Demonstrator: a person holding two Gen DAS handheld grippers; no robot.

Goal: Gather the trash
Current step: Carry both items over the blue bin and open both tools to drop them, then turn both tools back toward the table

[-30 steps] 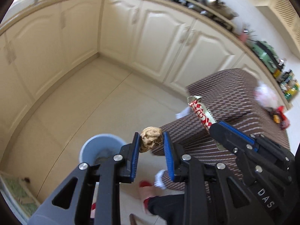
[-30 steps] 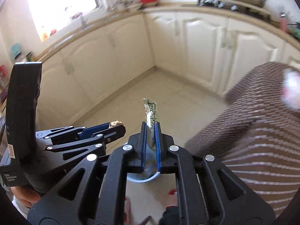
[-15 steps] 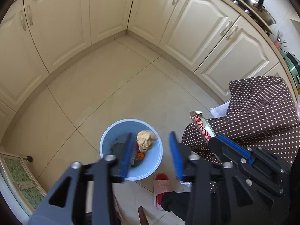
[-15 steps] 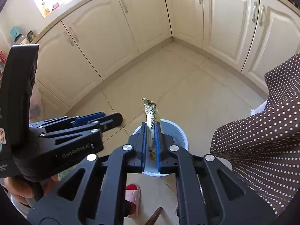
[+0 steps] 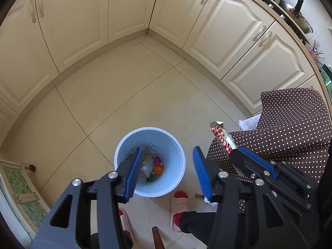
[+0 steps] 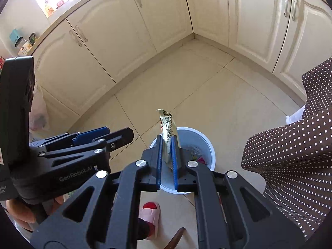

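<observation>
A light blue trash bin point(image 5: 166, 137) stands on the tiled floor with several pieces of trash point(image 5: 151, 164) inside. My left gripper point(image 5: 167, 159) is open and empty, held above the bin. My right gripper point(image 6: 167, 145) is shut on a red-and-white snack wrapper point(image 6: 167, 124), which stands up between the pads over the bin point(image 6: 205, 145). The wrapper point(image 5: 222, 137) and the right gripper point(image 5: 255, 161) also show at the right of the left wrist view. The left gripper point(image 6: 116, 136) shows at the left of the right wrist view.
Cream kitchen cabinets point(image 5: 124, 10) line the walls around a floor corner. A table with a brown polka-dot cloth point(image 5: 290, 120) stands to the right of the bin. The person's feet in pink slippers point(image 5: 179, 199) are just below the bin.
My left gripper opened and let go of a crumpled brown wad, which dropped into the bin. Both grippers tilted down and came over the bin. The right gripper still holds the wrapper.
</observation>
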